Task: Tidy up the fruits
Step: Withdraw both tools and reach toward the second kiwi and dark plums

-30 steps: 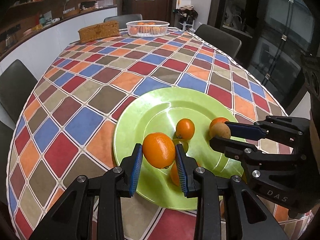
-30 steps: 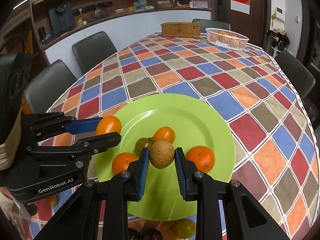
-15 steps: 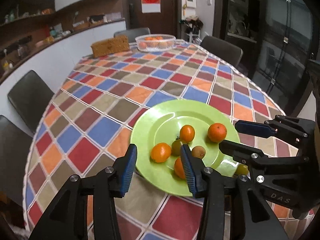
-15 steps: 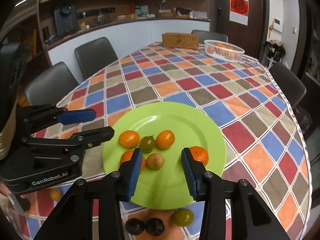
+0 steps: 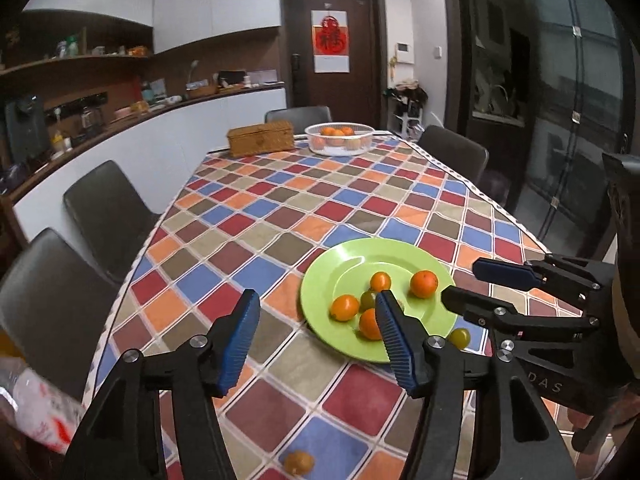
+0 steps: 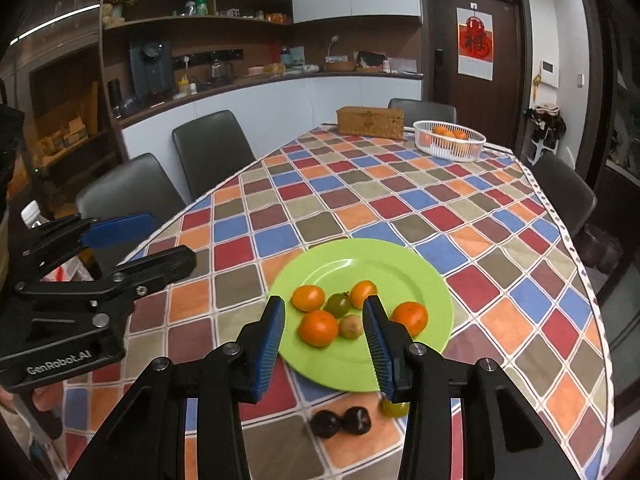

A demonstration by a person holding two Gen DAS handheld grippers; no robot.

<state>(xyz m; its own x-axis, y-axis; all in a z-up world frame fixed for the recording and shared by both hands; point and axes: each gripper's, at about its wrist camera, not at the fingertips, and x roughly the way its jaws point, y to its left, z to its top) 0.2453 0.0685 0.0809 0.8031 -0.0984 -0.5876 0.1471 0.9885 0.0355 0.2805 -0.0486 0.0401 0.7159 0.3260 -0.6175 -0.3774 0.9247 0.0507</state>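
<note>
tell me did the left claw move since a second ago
Yes. The left claw let go of its orange, opened and pulled back up and away from the green plate, which now looks smaller and sits further right.

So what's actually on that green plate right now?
On the green plate lie four oranges, a greenish fruit and a small brown one. The right tongs cover part of the near rim.

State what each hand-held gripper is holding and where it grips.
Nothing is held. The left hand-held gripper and right hand-held gripper are both open and empty.
</note>
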